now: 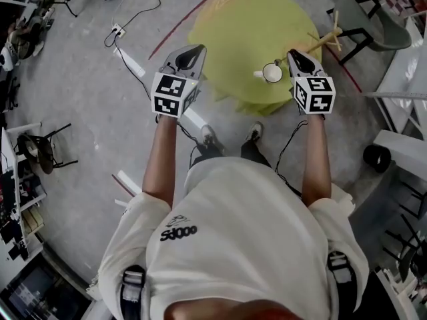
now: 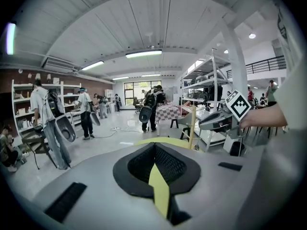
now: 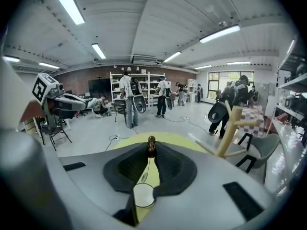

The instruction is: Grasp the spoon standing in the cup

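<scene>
Pinching spoon (image 3: 151, 141), right tool (image 3: 151, 148) closed — cup (image 1: 272, 73) near table (image 1: 233, 39) edge

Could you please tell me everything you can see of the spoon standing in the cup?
The spoon is slim, with a thin, pale handle that looks like metal and ends in a small brown knob. It stands in the white cup on the yellow table. Its lower end is too small to make out. The right gripper's fingers are closed on the knob.

Both arms reach forward, left gripper (image 1: 197, 48) closed empty, right gripper (image 1: 292, 53) clamped on the spoon (image 3: 151, 146).
</scene>
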{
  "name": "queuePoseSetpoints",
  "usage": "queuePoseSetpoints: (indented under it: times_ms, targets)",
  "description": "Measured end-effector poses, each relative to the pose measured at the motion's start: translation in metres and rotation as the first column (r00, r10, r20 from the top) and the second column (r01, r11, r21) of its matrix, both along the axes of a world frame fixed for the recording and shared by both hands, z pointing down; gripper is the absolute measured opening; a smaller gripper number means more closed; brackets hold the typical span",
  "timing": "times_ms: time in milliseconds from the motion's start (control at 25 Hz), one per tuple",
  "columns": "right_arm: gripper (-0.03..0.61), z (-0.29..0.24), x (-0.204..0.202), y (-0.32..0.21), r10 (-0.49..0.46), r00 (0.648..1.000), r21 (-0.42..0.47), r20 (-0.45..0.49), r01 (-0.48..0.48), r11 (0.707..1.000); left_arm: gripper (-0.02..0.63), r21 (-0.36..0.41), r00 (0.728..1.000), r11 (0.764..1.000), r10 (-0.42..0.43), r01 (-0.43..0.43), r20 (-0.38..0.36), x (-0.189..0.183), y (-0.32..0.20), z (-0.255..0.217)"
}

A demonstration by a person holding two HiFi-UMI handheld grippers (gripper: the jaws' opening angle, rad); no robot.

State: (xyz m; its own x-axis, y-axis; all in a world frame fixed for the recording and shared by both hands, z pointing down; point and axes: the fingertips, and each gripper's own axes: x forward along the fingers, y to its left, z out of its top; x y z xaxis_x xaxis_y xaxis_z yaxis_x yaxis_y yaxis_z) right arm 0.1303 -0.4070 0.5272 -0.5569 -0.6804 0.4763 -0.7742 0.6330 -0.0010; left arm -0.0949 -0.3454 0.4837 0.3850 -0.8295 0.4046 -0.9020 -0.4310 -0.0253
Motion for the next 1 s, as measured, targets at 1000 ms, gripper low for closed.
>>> queuePoseSetpoints:
  times_ms: [1000]
  targets:
    - [0.060, -0.213, -0.044, 0.056, -0.050, 0.998, 0.372, 0.039, 0.032, 0.928, 0.028, 0.344, 0.999, 0.938, 0.027, -0.039, 0.039, -0.023, 0.015, -0.162]
